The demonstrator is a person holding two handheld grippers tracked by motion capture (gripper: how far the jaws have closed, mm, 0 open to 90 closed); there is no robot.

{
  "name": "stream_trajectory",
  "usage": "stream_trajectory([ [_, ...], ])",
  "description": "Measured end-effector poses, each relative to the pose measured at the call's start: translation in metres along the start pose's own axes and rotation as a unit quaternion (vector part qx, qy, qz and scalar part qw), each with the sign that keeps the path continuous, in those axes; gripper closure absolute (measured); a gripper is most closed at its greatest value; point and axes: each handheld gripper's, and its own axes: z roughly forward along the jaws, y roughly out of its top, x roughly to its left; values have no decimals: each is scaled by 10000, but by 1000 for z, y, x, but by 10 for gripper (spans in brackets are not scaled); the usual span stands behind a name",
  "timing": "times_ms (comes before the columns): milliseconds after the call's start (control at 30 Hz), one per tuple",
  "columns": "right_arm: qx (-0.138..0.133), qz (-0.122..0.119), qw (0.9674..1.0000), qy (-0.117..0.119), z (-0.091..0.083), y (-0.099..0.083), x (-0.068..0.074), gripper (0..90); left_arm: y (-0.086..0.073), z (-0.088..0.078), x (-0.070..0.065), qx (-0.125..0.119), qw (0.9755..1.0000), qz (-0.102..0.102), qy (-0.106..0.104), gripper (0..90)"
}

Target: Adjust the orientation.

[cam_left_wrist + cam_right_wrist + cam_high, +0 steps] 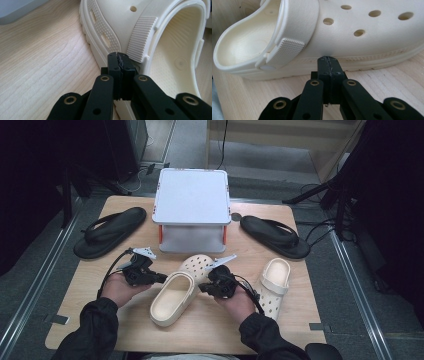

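Cream moulded-foam clog [173, 298], smooth with round vent holes and a ribbed strap end, lies mid-bench on the pale wooden bench [95, 320], its long axis diagonal, toe toward the grey lidded box [192, 205]. I have the left gripper [117, 55] and right gripper [327, 59] fully closed, empty, tips against its opposite sides.

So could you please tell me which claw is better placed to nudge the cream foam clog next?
Probably the left claw: shut, its tip sits at the cream foam clog heel strap. The right claw, also shut, meets the sole's side.
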Motion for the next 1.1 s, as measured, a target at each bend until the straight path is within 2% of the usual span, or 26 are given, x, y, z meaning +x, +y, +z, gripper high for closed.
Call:
stream_trajectory([
  [133, -26, -5, 10000, -36, 3, 4, 0, 900, -4, -3, 0, -20, 10000, -88, 31, 896],
  [200, -21, 6, 10000, -44, 4, 6, -1, 900, -5, -4, 0, -56, 9998, -201, 37, 896],
  [433, -16, -17, 10000, -72, 9, 13, -1, 900, -12, -7, -5, -88, 9995, -301, 102, 896],
  [667, -38, -11, 9999, -159, 13, 19, -3, 900, -16, -9, -11, -43, 9996, -227, 171, 895],
  [733, -62, -7, 9999, -151, 14, 21, -4, 900, -15, -8, -15, -116, 9996, -200, 149, 896],
  [800, -65, 7, 9999, -157, 16, 22, -3, 900, -15, -8, -17, -106, 9996, -154, 224, 897],
  [933, -98, -6, 9998, -162, 16, 23, -4, 900, -16, -7, -14, -161, 9993, -317, 101, 895],
  [1033, -95, -1, 9996, -263, 16, 24, -4, 900, -15, -6, -16, -147, 9994, -274, 139, 895],
  [1100, -105, -4, 9996, -261, 17, 25, -5, 900, -15, -6, -15, -160, 9992, -348, 98, 889],
])
